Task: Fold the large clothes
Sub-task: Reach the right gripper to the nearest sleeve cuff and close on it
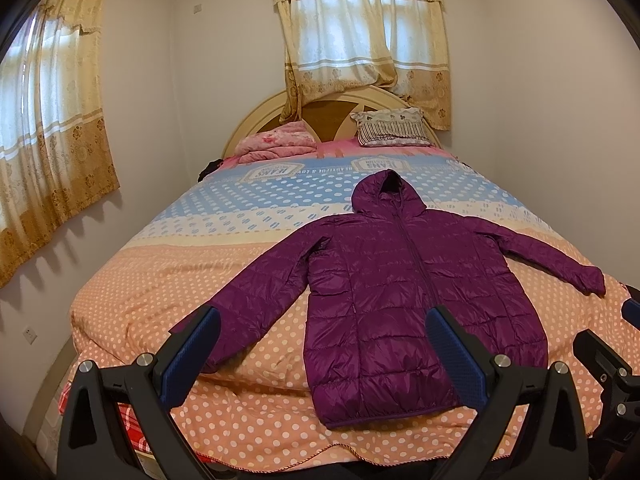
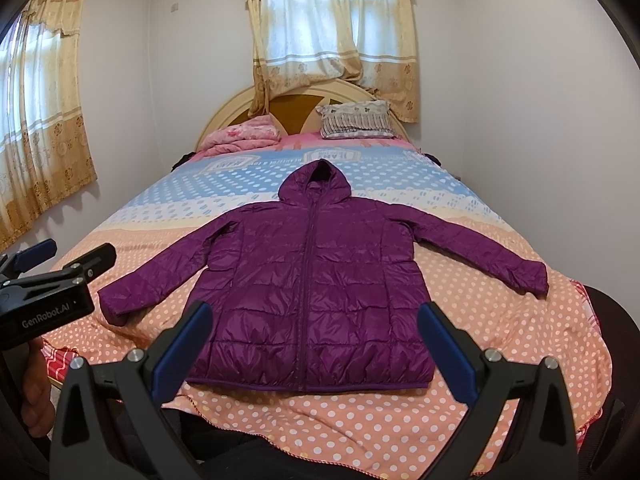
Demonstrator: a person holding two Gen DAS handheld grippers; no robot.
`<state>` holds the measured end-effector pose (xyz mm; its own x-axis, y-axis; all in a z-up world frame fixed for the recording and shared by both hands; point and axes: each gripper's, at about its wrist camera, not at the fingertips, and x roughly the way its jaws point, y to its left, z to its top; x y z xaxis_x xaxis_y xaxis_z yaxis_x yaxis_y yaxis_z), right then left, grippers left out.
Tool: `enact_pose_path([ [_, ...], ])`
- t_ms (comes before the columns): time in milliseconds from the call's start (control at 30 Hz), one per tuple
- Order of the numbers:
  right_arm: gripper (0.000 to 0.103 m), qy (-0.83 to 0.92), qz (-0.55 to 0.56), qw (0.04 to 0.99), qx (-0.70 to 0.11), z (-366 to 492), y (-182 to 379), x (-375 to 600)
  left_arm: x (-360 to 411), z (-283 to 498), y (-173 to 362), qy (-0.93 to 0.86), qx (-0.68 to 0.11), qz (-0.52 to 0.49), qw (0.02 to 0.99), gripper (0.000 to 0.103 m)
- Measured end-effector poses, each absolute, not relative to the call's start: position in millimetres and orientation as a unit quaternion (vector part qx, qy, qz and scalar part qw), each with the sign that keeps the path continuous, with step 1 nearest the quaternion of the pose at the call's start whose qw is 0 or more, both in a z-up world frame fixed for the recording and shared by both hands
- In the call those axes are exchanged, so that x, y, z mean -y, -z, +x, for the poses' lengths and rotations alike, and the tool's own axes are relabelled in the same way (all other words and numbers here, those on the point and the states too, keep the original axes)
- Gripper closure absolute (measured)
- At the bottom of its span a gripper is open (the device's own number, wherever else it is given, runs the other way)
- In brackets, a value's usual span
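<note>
A purple quilted puffer jacket lies flat and face up on the bed, near its foot end, with the hood pointing toward the headboard and the hem closest to the cameras. Its front zipper runs closed down the middle, and the shiny fabric is stitched in horizontal bands with light wrinkles. Both sleeves are spread outward and angled down toward the foot of the bed; the left sleeve ends in a cuff near the bed's left edge, and the right sleeve reaches toward the right edge. The garment is unfolded.

It rests on a bedspread that is orange with white polka dots at the near end, turning cream and then blue with dots farther up.

The right claw hangs above the jacket's lower half with its blue-padded fingers spread wide, holding nothing. The left claw hovers over the left sleeve and the hem, also spread wide and empty; from the right wrist view it appears at the left edge, gripped by a hand.

At the head of the bed a folded pink blanket sits on the left and a patterned pillow on the right. Gold and cream curtains cover the window behind the headboard and another on the left wall.
</note>
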<state>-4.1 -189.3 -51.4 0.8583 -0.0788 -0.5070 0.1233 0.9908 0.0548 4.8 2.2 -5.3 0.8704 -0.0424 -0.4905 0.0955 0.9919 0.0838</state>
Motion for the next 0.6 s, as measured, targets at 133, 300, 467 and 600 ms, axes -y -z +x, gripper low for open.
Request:
enact_pose_path([
  [133,0.0,0.052,0.047,0.962,-0.262,-1.8,54.0,191.1,-2.7,10.9,10.7,0.039,-0.265,0.05,0.962,0.001],
  [300,0.0,0.058,0.063,0.957,-0.276,11.0,65.2,206.3,-1.7,27.8,23.7,0.043,-0.285,0.054,0.956,0.001],
  [467,0.0,0.083,0.102,0.946,-0.296,29.3,83.5,244.6,6.9,54.3,42.7,0.05,-0.295,0.075,0.951,0.001],
  [600,0.0,0.136,0.131,0.933,-0.307,44.2,100.4,295.3,16.0,82.5,55.0,0.055,-0.297,0.088,0.949,0.001],
])
